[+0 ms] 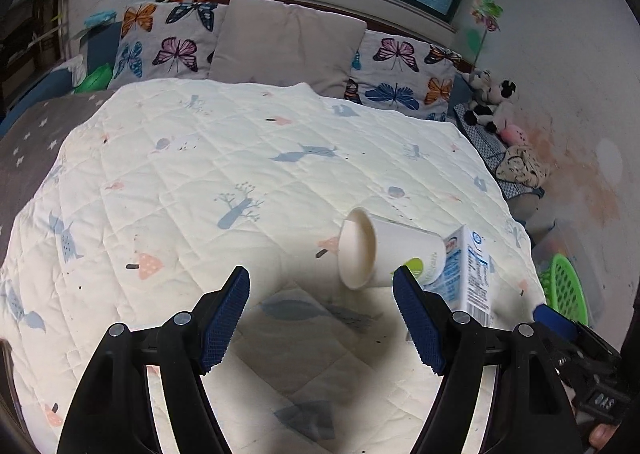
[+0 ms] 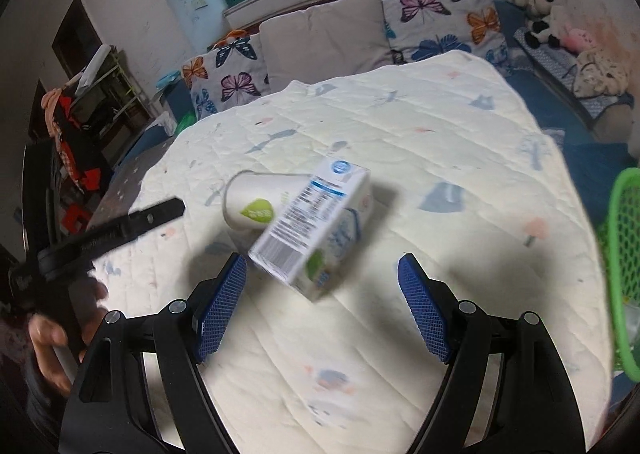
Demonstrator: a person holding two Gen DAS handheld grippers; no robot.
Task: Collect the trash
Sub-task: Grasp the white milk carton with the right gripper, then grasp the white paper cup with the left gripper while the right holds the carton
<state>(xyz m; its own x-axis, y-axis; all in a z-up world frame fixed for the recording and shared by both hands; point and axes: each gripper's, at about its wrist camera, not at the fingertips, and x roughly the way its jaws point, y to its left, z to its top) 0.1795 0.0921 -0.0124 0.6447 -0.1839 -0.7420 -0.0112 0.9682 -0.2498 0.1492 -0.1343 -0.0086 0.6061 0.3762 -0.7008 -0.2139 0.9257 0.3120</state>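
Bedroom scene, left wrist view first: the left gripper (image 1: 321, 281) is hovering low over a white quilt (image 1: 224, 158) printed with mushrooms and trees, its blue-padded jaws spread wide and gripping nothing. A white paper cup (image 1: 384, 254) is lying on its side near the quilt's right edge, its open mouth turned toward the camera and left, just ahead of the right-hand pad. A small milk carton (image 1: 470, 274) is lying against the cup's base. A green mesh basket (image 1: 564, 286) is sitting just off the quilt's right edge, and part of the right gripper is showing at the lower right. Butterfly pillows (image 1: 404, 74) are lining the far end of the bed.

Right wrist view, slightly blurred: the right gripper (image 2: 322, 269) is poised over the carton (image 2: 316, 230), jaws fully open and empty. The carton is lying between and just beyond the pads, tilted diagonally, touching the cup (image 2: 260, 200) behind it. The basket (image 2: 624, 278) is standing at the far right.

Judging from this, the carton is the next pickup. Turning the jaws square to its long flat sides, lowering until the pads are straddling it, and closing gently should avoid crushing it or knocking the cup rolling across the soft quilt.
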